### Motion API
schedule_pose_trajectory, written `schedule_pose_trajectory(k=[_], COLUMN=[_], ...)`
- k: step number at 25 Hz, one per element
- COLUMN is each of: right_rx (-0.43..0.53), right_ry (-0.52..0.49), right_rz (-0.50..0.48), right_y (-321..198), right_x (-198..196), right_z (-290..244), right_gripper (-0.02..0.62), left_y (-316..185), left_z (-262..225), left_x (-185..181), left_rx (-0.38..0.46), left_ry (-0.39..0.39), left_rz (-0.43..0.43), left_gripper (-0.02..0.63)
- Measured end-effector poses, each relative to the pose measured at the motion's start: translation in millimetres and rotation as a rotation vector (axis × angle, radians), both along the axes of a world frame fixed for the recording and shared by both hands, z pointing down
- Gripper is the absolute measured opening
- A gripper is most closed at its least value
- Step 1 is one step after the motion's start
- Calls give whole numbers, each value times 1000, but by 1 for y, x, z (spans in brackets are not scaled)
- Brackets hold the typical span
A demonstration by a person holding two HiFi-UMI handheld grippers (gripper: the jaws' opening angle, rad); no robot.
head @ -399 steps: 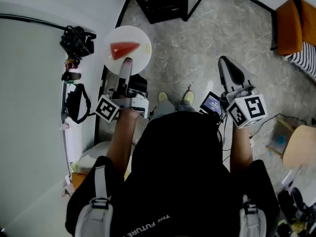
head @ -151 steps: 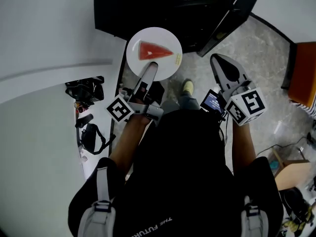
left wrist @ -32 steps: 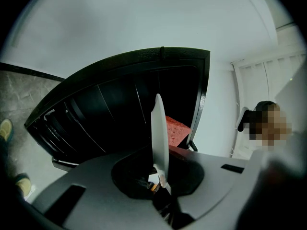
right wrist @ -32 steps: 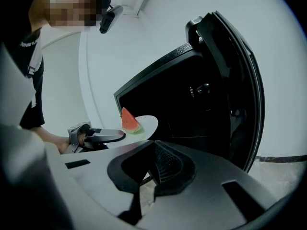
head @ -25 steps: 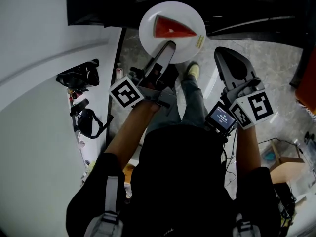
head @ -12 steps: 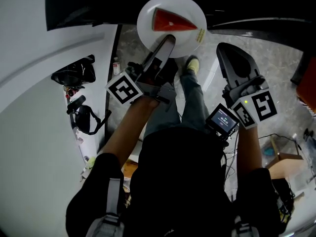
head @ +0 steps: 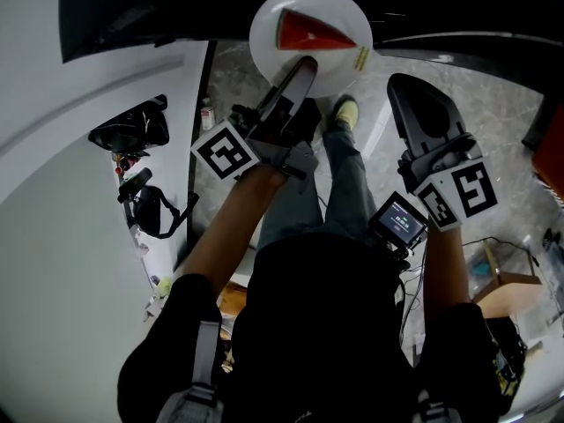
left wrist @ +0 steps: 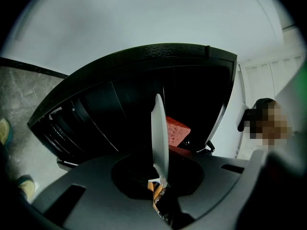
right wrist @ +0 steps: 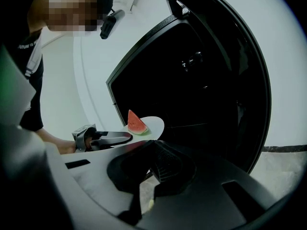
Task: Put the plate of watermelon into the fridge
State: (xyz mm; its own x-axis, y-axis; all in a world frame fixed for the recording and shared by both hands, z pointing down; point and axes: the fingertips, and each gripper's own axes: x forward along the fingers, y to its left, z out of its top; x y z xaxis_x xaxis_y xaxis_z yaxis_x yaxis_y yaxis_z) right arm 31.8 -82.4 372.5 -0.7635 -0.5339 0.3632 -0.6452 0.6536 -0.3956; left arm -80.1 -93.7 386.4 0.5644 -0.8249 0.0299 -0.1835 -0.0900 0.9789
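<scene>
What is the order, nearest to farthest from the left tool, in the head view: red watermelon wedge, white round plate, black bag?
1. White round plate: gripped by the left tool.
2. Red watermelon wedge: on the plate, beyond the tip.
3. Black bag: far left, on the white table.
</scene>
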Motion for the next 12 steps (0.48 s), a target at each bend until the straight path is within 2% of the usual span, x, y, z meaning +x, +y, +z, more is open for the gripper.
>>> schedule_pose_trajectory(k=[12], right_rx=[-7], right_ry=[1], right_rz=[-2], right_y=[-12], right_x=[0], right_z=[18], right_gripper=[11], left_y=[-17], left_z=[33], left_x=[0], left_rx=[-21], left_ry=[-12], left_rz=[0], left_gripper=[29])
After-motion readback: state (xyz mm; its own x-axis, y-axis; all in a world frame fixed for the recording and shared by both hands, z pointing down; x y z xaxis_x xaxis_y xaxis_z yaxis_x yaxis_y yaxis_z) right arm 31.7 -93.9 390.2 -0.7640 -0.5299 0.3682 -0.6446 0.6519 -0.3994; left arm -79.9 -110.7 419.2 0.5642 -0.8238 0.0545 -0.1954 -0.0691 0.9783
